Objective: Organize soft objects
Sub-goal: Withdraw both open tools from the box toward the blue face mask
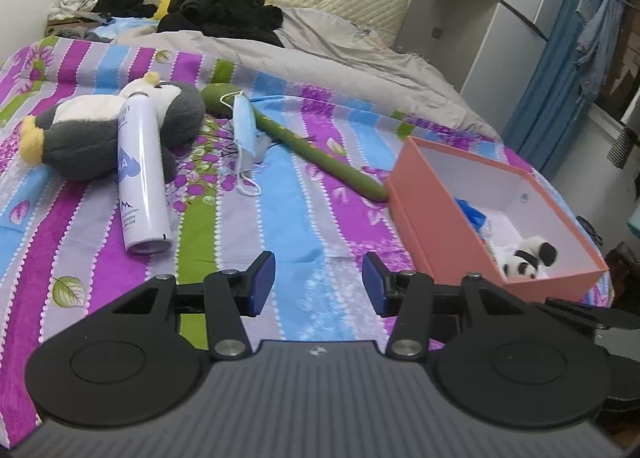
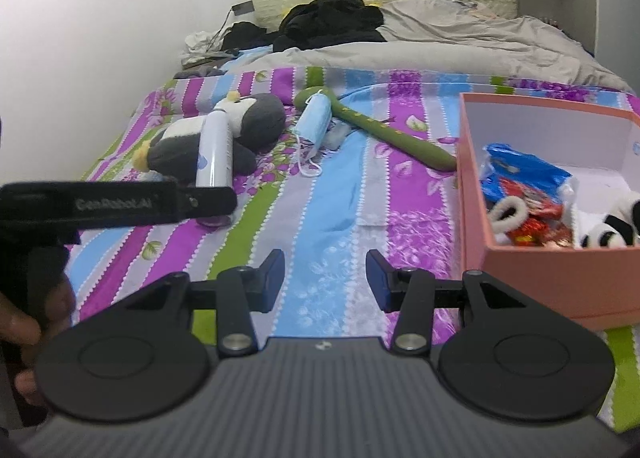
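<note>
A grey and white penguin plush [image 1: 80, 129] [image 2: 256, 121] lies on the striped bedspread with a white spray can [image 1: 140, 173] [image 2: 216, 149] resting across it. A blue face mask [image 1: 244, 125] [image 2: 314, 123] lies over a long green plush [image 1: 320, 153] [image 2: 384, 133]. An orange box [image 1: 432, 225] [image 2: 532, 274] at the right holds a panda plush [image 1: 528, 254] [image 2: 612, 230] and a blue and red bag [image 2: 524, 181]. My left gripper [image 1: 319, 282] is open and empty above the bedspread. My right gripper [image 2: 325, 278] is open and empty, left of the box.
Black clothes [image 1: 224, 9] [image 2: 332, 17] and a grey duvet [image 1: 340, 53] [image 2: 460, 45] are piled by the headboard. A blue curtain [image 1: 568, 69] hangs at the right. The left gripper's body [image 2: 112, 203] crosses the right wrist view at left.
</note>
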The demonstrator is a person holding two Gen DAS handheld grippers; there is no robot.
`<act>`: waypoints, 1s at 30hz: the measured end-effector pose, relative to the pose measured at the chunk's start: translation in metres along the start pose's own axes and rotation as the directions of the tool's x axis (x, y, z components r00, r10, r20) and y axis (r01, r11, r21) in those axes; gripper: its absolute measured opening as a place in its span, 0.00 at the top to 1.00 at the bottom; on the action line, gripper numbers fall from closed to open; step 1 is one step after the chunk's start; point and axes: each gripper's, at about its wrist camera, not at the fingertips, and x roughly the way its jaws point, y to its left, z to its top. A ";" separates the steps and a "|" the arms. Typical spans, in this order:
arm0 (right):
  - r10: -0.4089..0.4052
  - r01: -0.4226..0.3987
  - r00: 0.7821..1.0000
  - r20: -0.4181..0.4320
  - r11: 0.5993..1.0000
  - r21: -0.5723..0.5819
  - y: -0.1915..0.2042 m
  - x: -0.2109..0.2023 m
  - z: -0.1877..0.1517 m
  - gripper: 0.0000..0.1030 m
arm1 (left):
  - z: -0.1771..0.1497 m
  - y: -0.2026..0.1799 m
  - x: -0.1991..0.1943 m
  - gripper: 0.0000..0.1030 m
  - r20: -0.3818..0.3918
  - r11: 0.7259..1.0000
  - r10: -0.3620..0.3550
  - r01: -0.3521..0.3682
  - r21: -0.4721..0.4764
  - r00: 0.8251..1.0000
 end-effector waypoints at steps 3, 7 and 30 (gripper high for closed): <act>-0.008 0.008 1.000 0.004 1.000 -0.006 0.000 0.014 0.007 0.54 | 0.005 0.008 0.015 0.47 -0.003 1.000 0.016 -0.016 -0.002 1.000; -0.028 0.029 1.000 0.010 0.999 -0.014 -0.004 0.036 0.017 0.54 | 0.020 0.026 0.037 0.47 0.009 0.999 0.051 -0.051 -0.011 0.999; -0.024 0.022 0.999 0.026 0.996 0.081 -0.037 0.210 0.080 0.54 | 0.066 0.090 0.202 0.47 0.009 0.989 0.092 -0.090 -0.120 0.996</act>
